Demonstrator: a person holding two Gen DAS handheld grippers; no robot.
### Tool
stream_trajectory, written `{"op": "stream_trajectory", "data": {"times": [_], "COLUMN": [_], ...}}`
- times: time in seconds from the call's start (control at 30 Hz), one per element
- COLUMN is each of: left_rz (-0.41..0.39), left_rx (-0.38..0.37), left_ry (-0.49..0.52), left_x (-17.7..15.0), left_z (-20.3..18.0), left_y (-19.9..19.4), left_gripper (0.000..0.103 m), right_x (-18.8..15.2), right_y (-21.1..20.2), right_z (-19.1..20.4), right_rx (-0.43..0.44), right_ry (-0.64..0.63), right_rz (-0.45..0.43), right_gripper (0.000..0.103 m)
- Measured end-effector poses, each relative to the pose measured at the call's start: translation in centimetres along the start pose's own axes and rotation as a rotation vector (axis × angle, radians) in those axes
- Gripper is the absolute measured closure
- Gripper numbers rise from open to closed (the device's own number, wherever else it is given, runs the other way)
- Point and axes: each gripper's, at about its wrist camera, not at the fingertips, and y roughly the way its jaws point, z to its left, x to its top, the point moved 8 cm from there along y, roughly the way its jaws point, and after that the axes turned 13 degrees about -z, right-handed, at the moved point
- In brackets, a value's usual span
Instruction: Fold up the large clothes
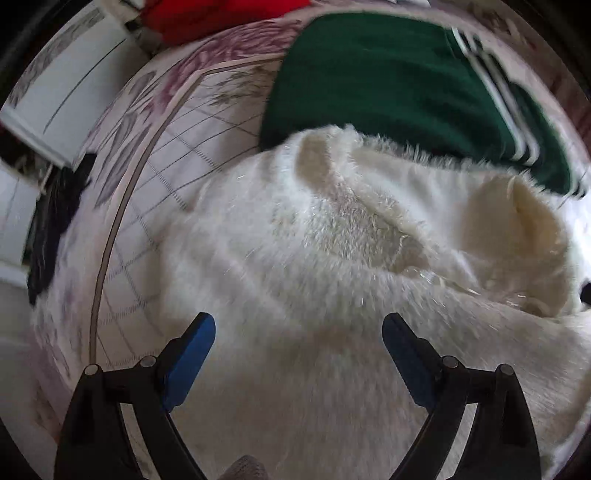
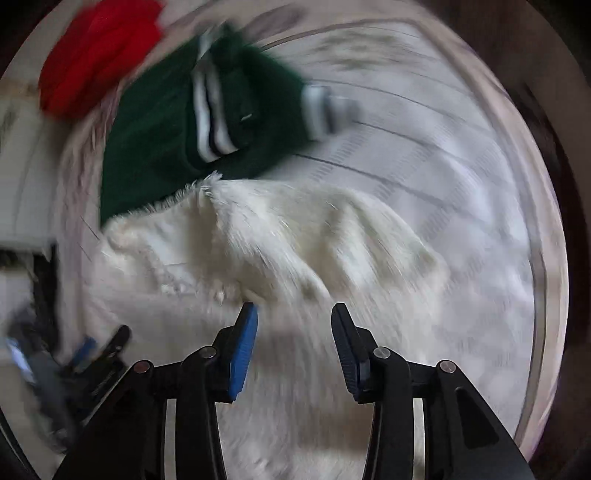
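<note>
A white fluffy garment (image 1: 332, 240) lies rumpled on the bed, with folds and a raised hump near its far edge. In the left wrist view my left gripper (image 1: 299, 319) hangs over its near part, jaws wide open, nothing between the blue pads (image 1: 192, 354). The right wrist view, blurred, shows the same garment (image 2: 277, 240) under my right gripper (image 2: 294, 308). Its jaws stand partly apart and empty. The left gripper (image 2: 96, 350) shows as a blur at lower left.
A dark green garment with white stripes (image 1: 388, 74) (image 2: 159, 140) lies just beyond the white one, and a red garment (image 1: 221, 14) (image 2: 99, 51) behind it. The bed sheet (image 1: 177, 147) (image 2: 443, 166) has a floral, checked print. Dark clothes (image 1: 55, 221) and white furniture (image 1: 66, 85) are off the bed's left edge.
</note>
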Motion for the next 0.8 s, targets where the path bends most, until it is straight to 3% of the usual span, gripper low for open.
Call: {"op": "stream_trajectory", "data": {"times": [0.13,0.17,0.2,0.23,0.33,0.53,0.6,0.7,0.73,0.8], "left_rz": [0.03,0.029,0.026,0.019,0.002,0.003,0.013,-0.015,-0.036,-0.087], "left_rx": [-0.007,-0.014,-0.02,-0.026,-0.039,-0.058,-0.061,-0.057,-0.041,0.024], "left_ry": [0.035,0.035,0.031,0.029,0.033,0.03,0.007,-0.078,-0.1,-0.134], "left_x": [-0.3,-0.4,-0.4,-0.5,-0.7,-0.5,-0.3,0.5,0.9,1.5], "left_z": [-0.9,-1.0,-1.0,-1.0,-0.9,-0.8,-0.4,1.2,1.9,3.8], "left_y": [2.2,2.3,2.3,2.3,2.5,2.9,2.9,1.5,0.9,-0.1], "left_gripper": [0.01,0.01,0.01,0.01,0.01,0.01,0.01,0.01,0.01,0.01], "right_x": [1.1,0.7,0.8,0.6,1.2,4.2,4.7,4.5,4.5,4.7], "right_y": [7.0,7.7,8.1,8.2,6.3,0.5,1.1,4.1,4.1,2.0], "right_z": [2.9,3.4,3.7,4.0,4.4,3.1,3.0,2.2,1.9,2.2], "right_rx": [-0.077,-0.078,-0.072,-0.054,-0.017,0.077,0.095,-0.021,-0.03,-0.013], "right_ry": [-0.252,-0.309,-0.33,-0.334,-0.252,0.037,0.062,-0.002,0.014,0.045], "right_rz": [0.115,0.135,0.134,0.138,0.078,-0.14,-0.124,0.058,0.074,0.022], "right_gripper": [0.059,0.063,0.091,0.095,0.096,0.097,0.096,0.092,0.09,0.085]}}
